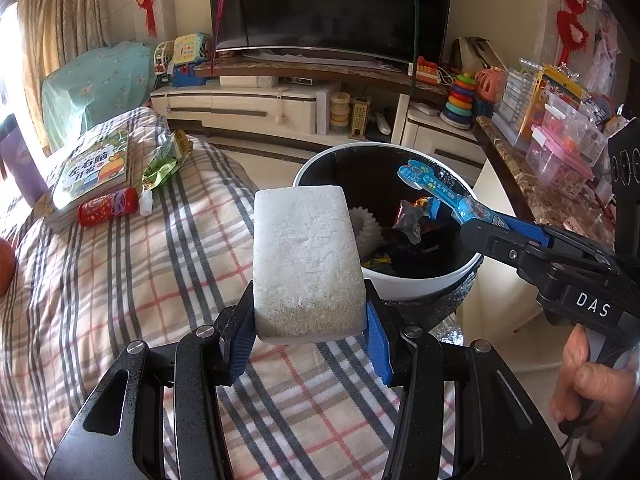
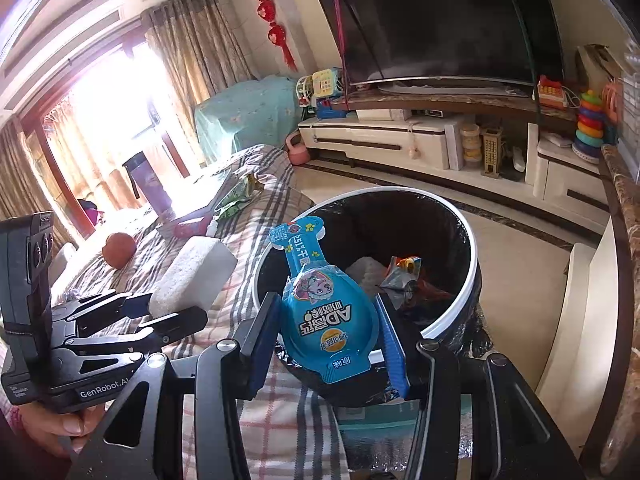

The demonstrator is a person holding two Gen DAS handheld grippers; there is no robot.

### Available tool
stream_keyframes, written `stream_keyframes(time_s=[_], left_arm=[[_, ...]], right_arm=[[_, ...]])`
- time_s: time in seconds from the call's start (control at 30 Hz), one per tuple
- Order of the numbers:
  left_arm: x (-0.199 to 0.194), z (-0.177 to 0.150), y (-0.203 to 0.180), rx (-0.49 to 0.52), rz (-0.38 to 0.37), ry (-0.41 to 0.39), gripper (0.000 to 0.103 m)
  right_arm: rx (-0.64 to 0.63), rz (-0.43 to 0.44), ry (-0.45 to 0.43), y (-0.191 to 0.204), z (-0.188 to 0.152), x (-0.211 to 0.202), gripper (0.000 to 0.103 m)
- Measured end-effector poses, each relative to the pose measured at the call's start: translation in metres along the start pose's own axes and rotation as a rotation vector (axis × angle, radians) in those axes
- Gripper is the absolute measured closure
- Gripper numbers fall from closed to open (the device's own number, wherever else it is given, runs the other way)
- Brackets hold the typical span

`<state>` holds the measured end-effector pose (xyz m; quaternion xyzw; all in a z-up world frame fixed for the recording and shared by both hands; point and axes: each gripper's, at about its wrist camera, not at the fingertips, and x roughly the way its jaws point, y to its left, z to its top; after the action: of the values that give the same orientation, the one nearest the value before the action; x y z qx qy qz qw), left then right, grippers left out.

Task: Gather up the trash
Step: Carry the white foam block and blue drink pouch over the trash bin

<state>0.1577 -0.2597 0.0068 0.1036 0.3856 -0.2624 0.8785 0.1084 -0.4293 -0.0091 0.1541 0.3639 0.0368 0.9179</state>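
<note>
My left gripper (image 1: 308, 334) is shut on a white foam block (image 1: 306, 260), held over the plaid blanket just left of the trash bin (image 1: 420, 284). The bin is round with a white rim and a black liner, and wrappers lie inside it. My right gripper (image 2: 328, 346) is shut on a blue cartoon snack packet (image 2: 328, 316), whose tip reaches over the bin's opening (image 2: 472, 248). In the left wrist view the right gripper (image 1: 474, 222) comes in from the right with the packet (image 1: 432, 186) above the bin. The right wrist view shows the left gripper (image 2: 146, 312) and the foam block (image 2: 192, 276) at left.
On the plaid blanket (image 1: 120, 280) lie a children's book (image 1: 94, 168), a red can (image 1: 108, 212), a small white bottle (image 1: 146, 204) and a green wrapper (image 1: 164, 164). An orange ball (image 2: 119, 250) rests further left. A marble counter (image 1: 540, 188) with toy boxes flanks the bin's right.
</note>
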Motion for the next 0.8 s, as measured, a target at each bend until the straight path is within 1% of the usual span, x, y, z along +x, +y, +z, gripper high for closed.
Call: stream_keyframes(time_s=[0.23,0.8], left_arm=[[0.005,0.006,-0.004,0.014,0.003,0.004,0.056],[0.017,0.027,-0.014,0.045,-0.001,0.001,0.056]], right_arm=[[0.017,-0.003,0.006,-0.007,0.003,0.002,0.055],[0.035,-0.026,-0.011,-0.018,0.019,0.008,0.055]])
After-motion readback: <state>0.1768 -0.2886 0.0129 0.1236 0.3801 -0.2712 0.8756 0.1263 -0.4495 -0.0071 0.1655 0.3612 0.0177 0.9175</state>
